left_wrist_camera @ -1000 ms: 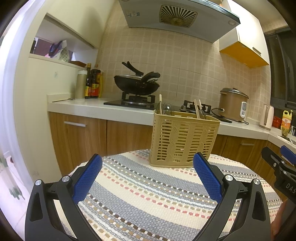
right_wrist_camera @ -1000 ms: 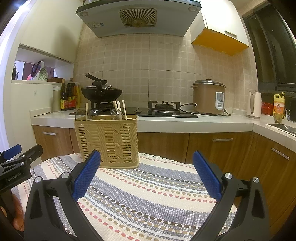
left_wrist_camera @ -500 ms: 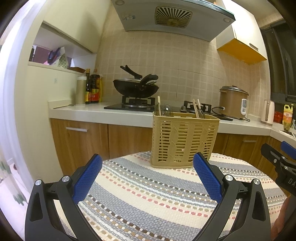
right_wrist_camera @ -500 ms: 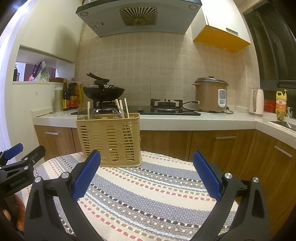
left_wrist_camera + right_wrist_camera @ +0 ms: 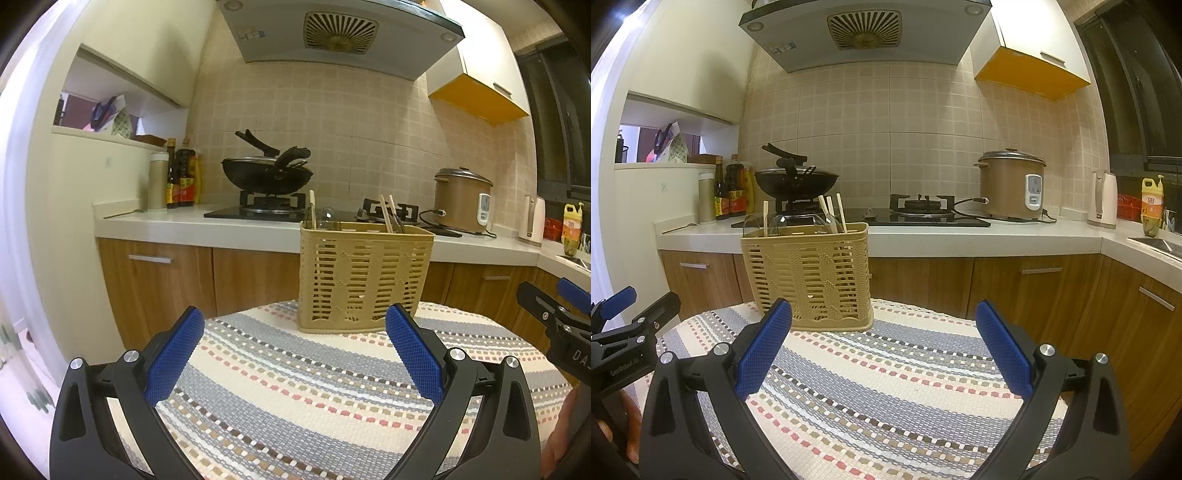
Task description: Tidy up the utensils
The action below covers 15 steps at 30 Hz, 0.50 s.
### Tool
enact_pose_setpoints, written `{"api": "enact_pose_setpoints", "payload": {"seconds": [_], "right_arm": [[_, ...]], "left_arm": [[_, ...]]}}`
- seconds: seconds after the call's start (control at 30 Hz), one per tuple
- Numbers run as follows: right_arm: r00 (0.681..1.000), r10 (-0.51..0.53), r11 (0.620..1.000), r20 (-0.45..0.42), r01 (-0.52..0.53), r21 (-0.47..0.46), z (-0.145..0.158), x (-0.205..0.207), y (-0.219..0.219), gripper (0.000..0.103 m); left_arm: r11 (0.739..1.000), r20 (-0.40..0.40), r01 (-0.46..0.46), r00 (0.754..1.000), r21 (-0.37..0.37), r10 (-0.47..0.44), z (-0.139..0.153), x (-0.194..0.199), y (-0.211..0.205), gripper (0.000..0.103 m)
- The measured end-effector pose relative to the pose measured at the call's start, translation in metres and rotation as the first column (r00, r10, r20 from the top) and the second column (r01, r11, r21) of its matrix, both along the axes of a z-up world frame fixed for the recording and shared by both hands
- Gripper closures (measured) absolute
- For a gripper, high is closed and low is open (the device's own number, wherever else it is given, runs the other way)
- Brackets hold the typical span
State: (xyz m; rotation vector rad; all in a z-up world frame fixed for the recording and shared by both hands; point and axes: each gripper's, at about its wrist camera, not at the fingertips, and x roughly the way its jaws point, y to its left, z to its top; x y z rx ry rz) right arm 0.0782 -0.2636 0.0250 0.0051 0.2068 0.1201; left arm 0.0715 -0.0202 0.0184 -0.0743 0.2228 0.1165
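Observation:
A tan slotted utensil basket [image 5: 364, 280] stands at the far edge of a round table with a striped woven cloth [image 5: 314, 398]; it also shows in the right wrist view [image 5: 809, 275]. Wooden chopsticks [image 5: 386, 213] and clear spoon-like utensils [image 5: 327, 216] stick up out of it; the chopsticks also show in the right wrist view [image 5: 833, 214]. My left gripper [image 5: 293, 356] is open and empty, short of the basket. My right gripper [image 5: 882, 354] is open and empty, to the basket's right. Each gripper shows at the edge of the other's view.
Behind the table runs a kitchen counter [image 5: 923, 236] with a gas hob, a black wok [image 5: 267, 177], sauce bottles [image 5: 181, 181], a brown rice cooker [image 5: 1012, 186], a white kettle [image 5: 1102, 199]. Wooden cabinets [image 5: 155, 280] stand below; a range hood hangs above.
Both grippers have tilted up and drawn back a little; the basket sits slightly lower and farther in both views. Both stay open and empty.

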Motion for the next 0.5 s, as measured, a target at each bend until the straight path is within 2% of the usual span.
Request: {"api": "enact_pose_setpoints", "payload": {"seconds": [0.5], "right_arm": [[1.0,0.005,1.0,-0.011,-0.005,-0.01,-0.002,0.0022,0.002,0.008]], "left_arm": [[1.0,-0.007,0.001,1.0,0.003,-0.001,0.0004,0.0014,-0.0012,0.008]]}}
